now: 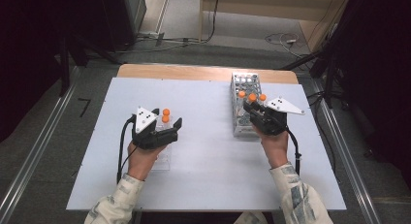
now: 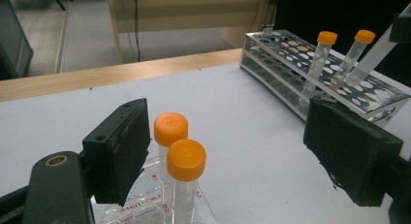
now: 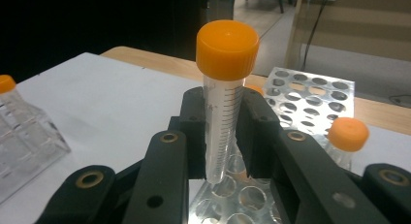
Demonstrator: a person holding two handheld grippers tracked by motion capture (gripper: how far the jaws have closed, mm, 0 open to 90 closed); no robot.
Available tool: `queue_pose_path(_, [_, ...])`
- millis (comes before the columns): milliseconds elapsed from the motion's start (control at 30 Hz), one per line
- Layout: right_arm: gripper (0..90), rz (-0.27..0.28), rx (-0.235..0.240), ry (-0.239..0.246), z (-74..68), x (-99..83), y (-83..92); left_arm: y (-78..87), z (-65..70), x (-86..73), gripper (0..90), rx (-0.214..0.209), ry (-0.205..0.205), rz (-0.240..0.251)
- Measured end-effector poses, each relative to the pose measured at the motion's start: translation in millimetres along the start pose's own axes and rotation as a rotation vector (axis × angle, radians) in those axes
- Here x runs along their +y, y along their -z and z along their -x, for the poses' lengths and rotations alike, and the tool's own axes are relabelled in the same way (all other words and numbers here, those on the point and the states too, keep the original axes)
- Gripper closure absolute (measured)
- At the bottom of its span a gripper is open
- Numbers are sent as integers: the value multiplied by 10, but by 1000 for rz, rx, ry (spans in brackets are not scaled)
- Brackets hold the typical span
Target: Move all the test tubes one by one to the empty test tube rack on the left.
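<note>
My right gripper [image 3: 222,136] is shut on a clear graduated tube with an orange cap [image 3: 224,103], held upright just above the holes of the metal tube rack [image 3: 310,95]. In the high view that gripper [image 1: 252,107] hangs over the rack [image 1: 242,83] at the right. Two more orange-capped tubes [image 2: 320,59] stand in the rack. My left gripper [image 2: 232,153] stands open at the left around two orange-capped tubes [image 2: 185,161]. They sit in a clear plastic rack [image 2: 145,207], and neither pad touches them.
The white table top [image 1: 208,151] has a bare wooden strip [image 1: 194,71] along its far edge. Beyond it lie floor cables [image 1: 281,40]. Metal rails [image 1: 34,156] run along both sides of the table.
</note>
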State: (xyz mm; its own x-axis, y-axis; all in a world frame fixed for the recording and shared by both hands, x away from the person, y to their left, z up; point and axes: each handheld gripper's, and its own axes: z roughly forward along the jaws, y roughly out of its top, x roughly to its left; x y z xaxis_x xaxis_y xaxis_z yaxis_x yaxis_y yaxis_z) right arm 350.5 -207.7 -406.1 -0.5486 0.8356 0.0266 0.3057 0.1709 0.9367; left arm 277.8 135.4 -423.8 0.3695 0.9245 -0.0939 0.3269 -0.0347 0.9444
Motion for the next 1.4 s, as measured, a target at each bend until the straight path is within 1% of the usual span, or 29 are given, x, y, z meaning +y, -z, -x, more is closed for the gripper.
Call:
queue_pose_path(133, [714,-9,34,9,-90,-6,3,6,10,4,182,-7,-2,1])
queue_pose_path(267, [714,-22,66,30,-191,-26,-4,14,29,11,183,-14,-2,7])
queue_pose_path(700, [715,-89,162,74,-482,-159,-106,10,108,14,183,-48,-18,1])
queue_pose_path(867, [714,-106,192,95,-591,-196,-137,8,157,14,185,-68,-28,-2])
queue_pose_path(1033, [715,-125,220,102,-690,-244,-166,2,201,9,197,-86,-38,-4])
queue_pose_path(1067, [714,-127,224,113,-709,-257,-177,3,208,10,198,-88,-41,-5])
queue_pose_path(1233, [715,-145,246,124,-786,-297,-203,-4,249,5,202,-111,-38,-9])
queue_pose_path(1400, [715,-154,270,133,-873,-328,-214,-9,308,-3,203,-127,-56,-15])
